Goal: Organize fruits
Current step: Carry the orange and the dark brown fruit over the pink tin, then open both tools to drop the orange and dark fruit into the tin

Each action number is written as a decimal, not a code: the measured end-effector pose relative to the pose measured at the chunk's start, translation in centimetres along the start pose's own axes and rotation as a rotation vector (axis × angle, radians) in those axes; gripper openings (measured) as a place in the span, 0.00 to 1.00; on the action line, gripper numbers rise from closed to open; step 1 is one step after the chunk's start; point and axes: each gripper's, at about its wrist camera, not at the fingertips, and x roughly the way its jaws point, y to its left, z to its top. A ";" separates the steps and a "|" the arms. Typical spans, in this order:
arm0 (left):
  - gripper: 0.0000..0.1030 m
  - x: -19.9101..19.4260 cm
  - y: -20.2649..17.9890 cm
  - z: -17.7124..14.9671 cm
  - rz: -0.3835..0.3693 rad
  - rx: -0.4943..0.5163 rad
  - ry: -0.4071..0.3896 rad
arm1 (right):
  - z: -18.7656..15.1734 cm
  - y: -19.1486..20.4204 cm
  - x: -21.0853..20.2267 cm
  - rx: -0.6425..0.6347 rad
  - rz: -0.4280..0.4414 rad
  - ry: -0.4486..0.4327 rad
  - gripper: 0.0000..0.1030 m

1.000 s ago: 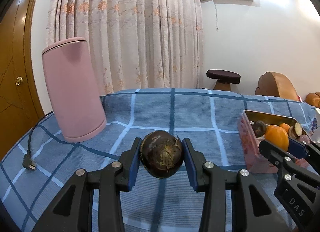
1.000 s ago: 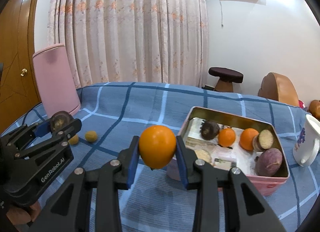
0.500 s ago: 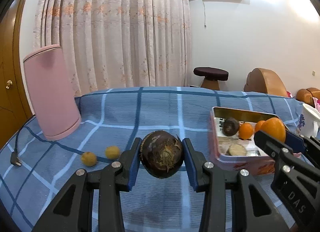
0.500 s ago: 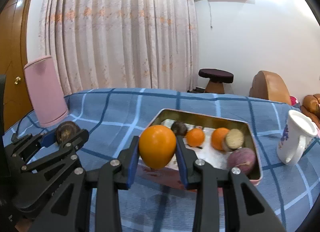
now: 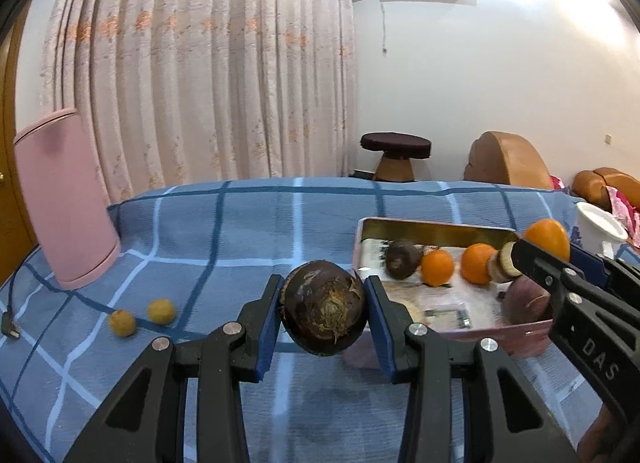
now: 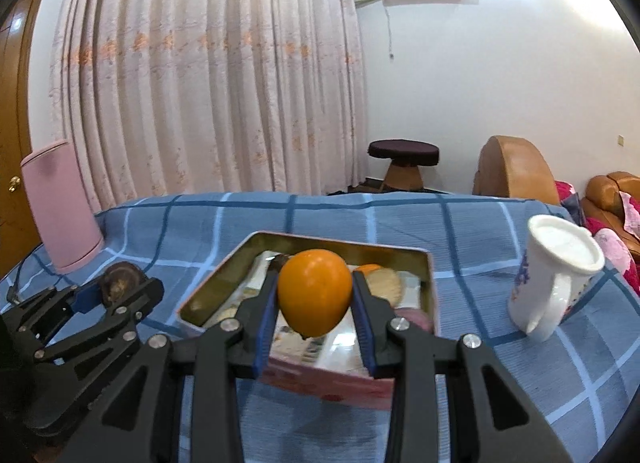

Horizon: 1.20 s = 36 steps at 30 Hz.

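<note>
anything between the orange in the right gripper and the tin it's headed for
Nothing visible: the round orange fruit in the right gripper hangs above the open rectangular metal tin, over a bare patch of its paper lining.

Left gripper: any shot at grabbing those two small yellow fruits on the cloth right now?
Probably not: the left gripper is shut on a dark round fruit. The two small yellow fruits lie unobstructed on the blue cloth.

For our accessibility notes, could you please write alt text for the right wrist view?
The right tool grips an orange fruit over a pink tin of fruit on a blue checked cloth. A white mug stands right; the left tool holds a dark fruit.
</note>
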 end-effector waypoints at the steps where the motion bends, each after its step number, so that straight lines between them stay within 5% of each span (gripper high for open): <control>1: 0.41 0.0 -0.3 0.2 -0.009 0.002 -0.005 | 0.1 -0.6 0.0 0.011 -0.012 -0.001 0.37; 11: 0.41 1.6 -4.2 2.3 -0.105 0.024 -0.012 | 1.1 -6.4 0.8 0.089 -0.139 -0.011 0.37; 24: 0.41 6.1 -6.1 2.2 -0.119 0.045 0.077 | 0.4 -6.6 4.9 0.078 -0.075 0.132 0.37; 33: 0.41 6.8 -6.0 2.3 -0.122 0.022 0.105 | 0.3 -6.4 5.2 0.067 -0.050 0.130 0.39; 36: 0.43 6.7 -6.0 2.4 -0.124 0.022 0.098 | 0.4 -6.4 4.6 0.093 0.019 0.104 0.54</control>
